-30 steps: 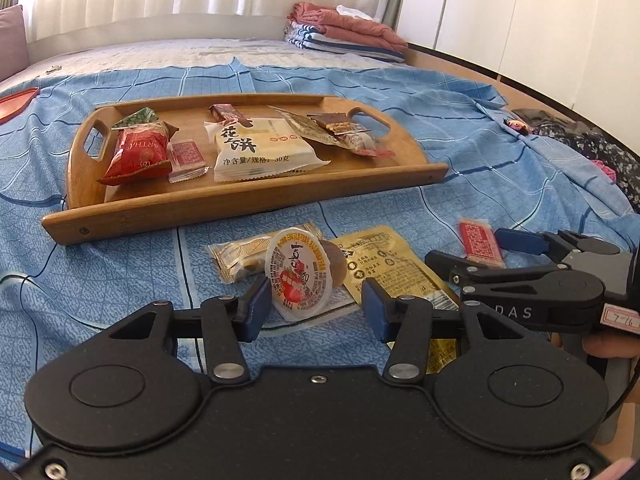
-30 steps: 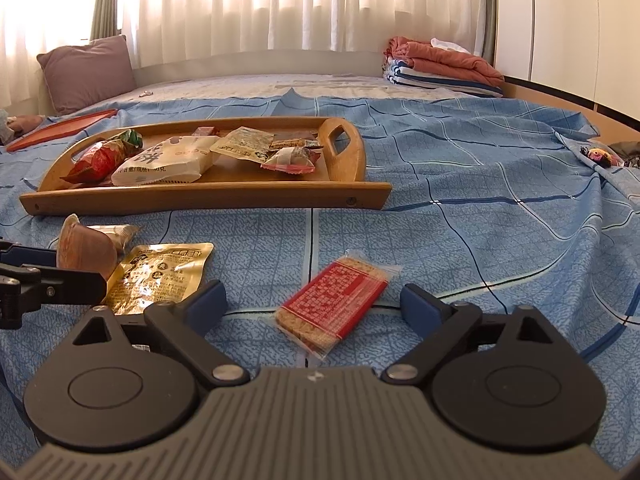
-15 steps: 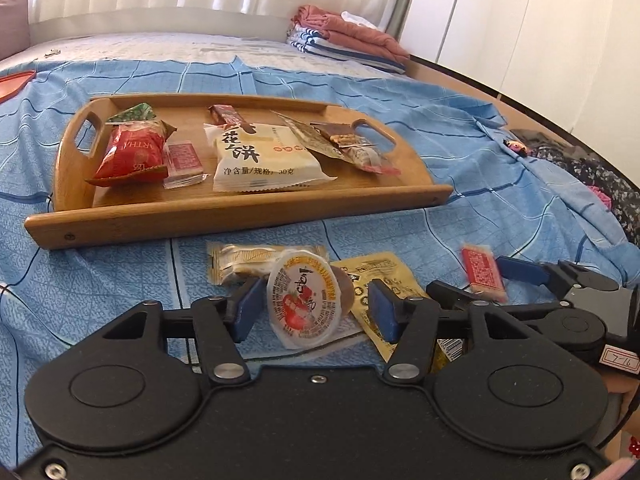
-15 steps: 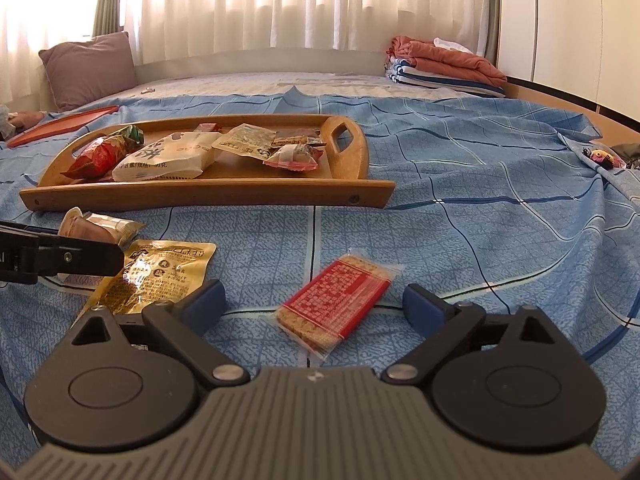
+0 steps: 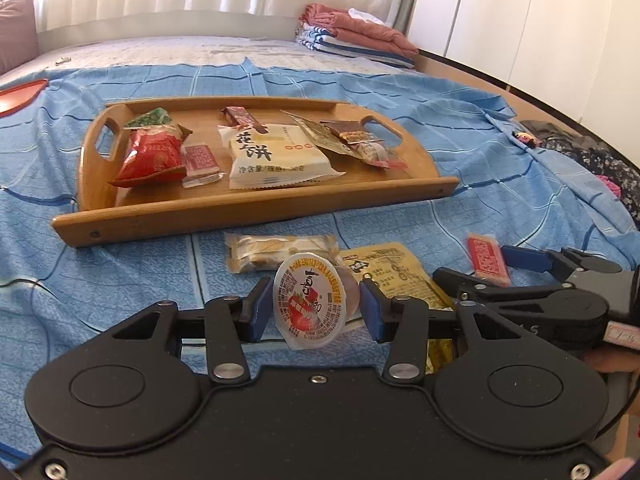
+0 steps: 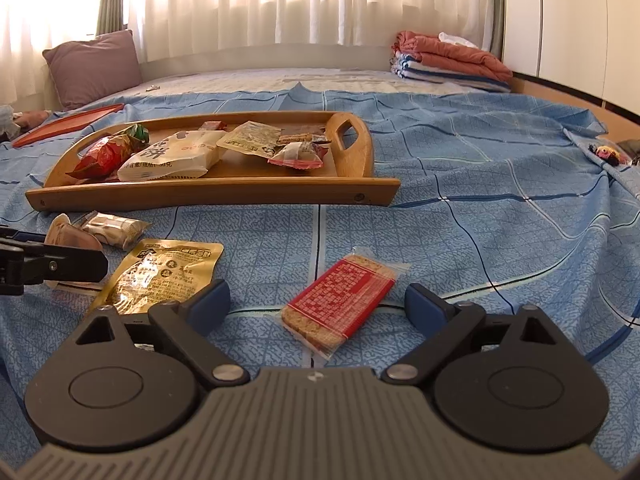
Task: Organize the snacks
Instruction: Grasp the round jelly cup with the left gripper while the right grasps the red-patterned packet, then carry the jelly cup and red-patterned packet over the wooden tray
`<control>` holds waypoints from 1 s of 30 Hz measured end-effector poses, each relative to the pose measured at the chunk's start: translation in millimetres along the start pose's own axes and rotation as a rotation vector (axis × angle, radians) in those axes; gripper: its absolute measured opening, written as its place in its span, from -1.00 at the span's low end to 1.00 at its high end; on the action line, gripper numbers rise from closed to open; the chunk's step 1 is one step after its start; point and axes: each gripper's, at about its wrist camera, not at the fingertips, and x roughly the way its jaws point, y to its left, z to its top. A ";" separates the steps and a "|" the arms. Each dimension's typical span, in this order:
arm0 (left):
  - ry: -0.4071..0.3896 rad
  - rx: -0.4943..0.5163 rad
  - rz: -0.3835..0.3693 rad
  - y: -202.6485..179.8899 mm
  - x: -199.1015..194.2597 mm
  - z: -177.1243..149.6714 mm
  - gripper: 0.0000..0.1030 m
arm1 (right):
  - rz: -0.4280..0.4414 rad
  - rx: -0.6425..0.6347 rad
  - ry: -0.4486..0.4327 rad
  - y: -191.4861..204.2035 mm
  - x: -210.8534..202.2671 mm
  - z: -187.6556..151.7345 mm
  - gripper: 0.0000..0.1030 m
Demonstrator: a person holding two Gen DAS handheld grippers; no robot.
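Observation:
A jelly cup [image 5: 310,300] with a red-and-white lid lies tilted between the jaws of my left gripper [image 5: 316,308]. The jaws are closing, and both blue pads touch its sides. My right gripper [image 6: 316,300] stands wide on the blue bedspread, its jaws closing slightly. A red cracker packet [image 6: 340,300] lies flat between them, clear of both pads. A yellow pouch [image 5: 392,268] and a clear-wrapped biscuit [image 5: 276,248] lie loose in front of the wooden tray [image 5: 248,212], which holds several snack packs.
Folded blankets [image 6: 452,60] are stacked at the far right of the bed and a pillow [image 6: 94,68] at the far left. A red flat lid [image 6: 64,126] lies left of the tray. Dark clothing [image 5: 592,156] lies past the bed's right edge.
The left jaws have narrowed onto the jelly cup and the left gripper has shifted slightly around it. The right gripper and red packet stay where they were.

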 end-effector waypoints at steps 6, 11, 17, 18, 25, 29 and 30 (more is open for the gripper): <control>-0.002 -0.003 0.022 2.7 -4.5 2.4 -0.14 | 0.025 -0.022 0.022 2.6 -3.3 6.8 0.60; -0.020 0.000 0.035 7.1 -12.4 5.7 -0.14 | 0.012 -0.017 0.009 1.2 -11.2 7.8 0.16; -0.036 -0.009 0.053 11.8 -18.7 8.3 -0.14 | -0.013 -0.009 0.015 -6.2 -17.3 7.6 -0.16; -0.037 -0.011 0.054 12.1 -19.3 8.3 -0.14 | -0.011 -0.002 0.016 -7.6 -18.1 7.8 -0.16; -0.049 -0.015 0.061 14.2 -24.6 10.9 -0.14 | -0.001 0.021 0.016 -10.8 -20.2 11.5 -0.19; -0.062 -0.015 0.066 16.9 -26.9 15.2 -0.14 | -0.003 0.019 -0.007 -8.4 -24.0 15.6 -0.20; -0.065 -0.016 0.067 17.7 -27.6 16.1 -0.14 | -0.001 0.017 -0.011 -7.6 -24.8 16.9 -0.20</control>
